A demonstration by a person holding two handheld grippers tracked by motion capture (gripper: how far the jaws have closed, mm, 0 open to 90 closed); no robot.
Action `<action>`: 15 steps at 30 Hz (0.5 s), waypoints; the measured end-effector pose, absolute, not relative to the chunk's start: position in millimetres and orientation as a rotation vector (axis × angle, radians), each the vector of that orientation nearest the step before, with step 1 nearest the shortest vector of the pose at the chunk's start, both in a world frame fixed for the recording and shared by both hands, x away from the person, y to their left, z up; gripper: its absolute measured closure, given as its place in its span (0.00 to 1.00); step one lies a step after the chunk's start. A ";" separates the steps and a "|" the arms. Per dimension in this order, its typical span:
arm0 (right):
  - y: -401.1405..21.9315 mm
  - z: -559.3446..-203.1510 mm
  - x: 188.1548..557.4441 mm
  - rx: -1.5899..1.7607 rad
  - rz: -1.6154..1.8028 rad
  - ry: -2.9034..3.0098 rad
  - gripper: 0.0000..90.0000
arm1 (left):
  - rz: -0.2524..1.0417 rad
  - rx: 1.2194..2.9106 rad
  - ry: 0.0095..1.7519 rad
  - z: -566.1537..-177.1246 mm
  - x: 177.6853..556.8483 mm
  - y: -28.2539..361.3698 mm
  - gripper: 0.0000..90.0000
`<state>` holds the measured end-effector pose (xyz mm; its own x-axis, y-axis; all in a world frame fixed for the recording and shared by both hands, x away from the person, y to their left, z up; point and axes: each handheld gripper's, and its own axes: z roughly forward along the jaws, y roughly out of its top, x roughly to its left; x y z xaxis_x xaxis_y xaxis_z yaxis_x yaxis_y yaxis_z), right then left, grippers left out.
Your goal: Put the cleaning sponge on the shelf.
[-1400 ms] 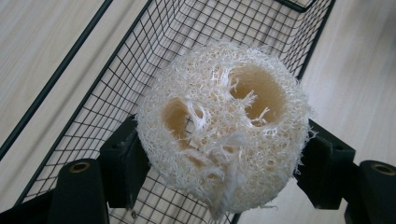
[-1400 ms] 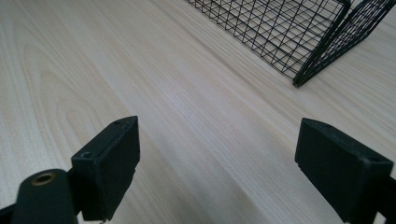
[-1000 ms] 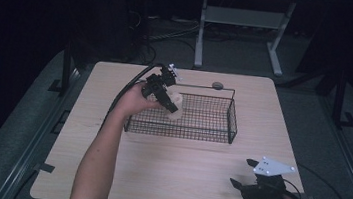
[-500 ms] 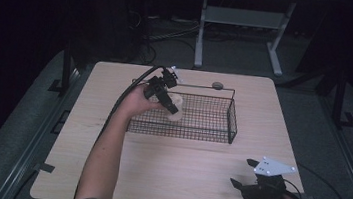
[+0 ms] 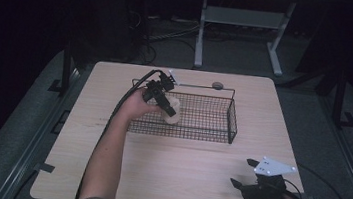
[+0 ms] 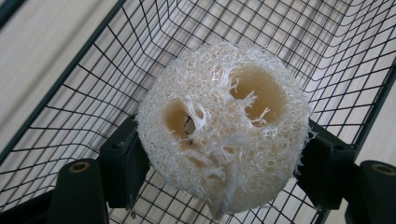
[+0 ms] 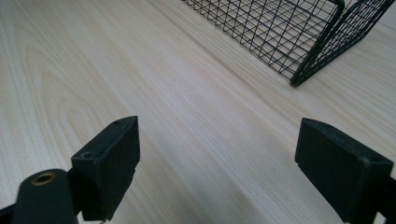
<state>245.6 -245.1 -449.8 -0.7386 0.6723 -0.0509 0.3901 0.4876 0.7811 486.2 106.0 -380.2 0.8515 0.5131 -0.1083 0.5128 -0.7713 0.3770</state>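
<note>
Left gripper (image 5: 167, 109), left of centre in the high view, is closed on a loofah sponge (image 5: 171, 112) and holds it inside the left end of the wire basket (image 5: 211, 133). Whether the sponge touches the basket floor cannot be told.

In the left gripper view the loofah sponge (image 6: 224, 126) sits at frame centre, pinched across its width by the two black jaws at lower left and lower right. The pads press into its flanks with little visible squashing.

Handling, judged: very light, dry, springy. The fibre mesh is coarse and grippy, so slipping seems unlikely. It should compress under a firm squeeze and recover, not break. Loose strands hang at its lower edge and could snag on the basket wires. The best hold is across the rounded sides, as now, clear of the two hollow channels, where the wall would give way.

Materials: the sponge is a cream-white, matted fibrous lump, roughly round, with two tan-lined holes on its face. The basket is thin black wire in a square grid, rectangular, with a heavier rim. The table (image 5: 106, 172) is pale wood-grain laminate, smooth.

Right gripper (image 5: 242, 186), at lower right of the high view, rests low over the table with jaws wide apart and nothing between them; the right gripper view shows bare tabletop (image 7: 196, 121) and a basket corner (image 7: 294, 81) at upper right.
</note>
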 end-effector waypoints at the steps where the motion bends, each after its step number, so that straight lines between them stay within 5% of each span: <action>1: -245.1 -449.8 245.6 0.890 1.121 2.387 0.15 | 0.001 2.630 0.762 -380.2 486.2 106.0 0.30; 15: -245.1 -449.7 245.7 0.883 1.118 2.390 0.15 | -0.012 2.656 0.795 -395.4 489.5 105.5 0.30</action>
<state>245.7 -245.1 -449.7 -0.7411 0.6691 -0.0550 0.3868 0.4925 0.7796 489.5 105.5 -395.4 0.8411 0.5293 -0.1114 0.5324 -0.7736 0.3436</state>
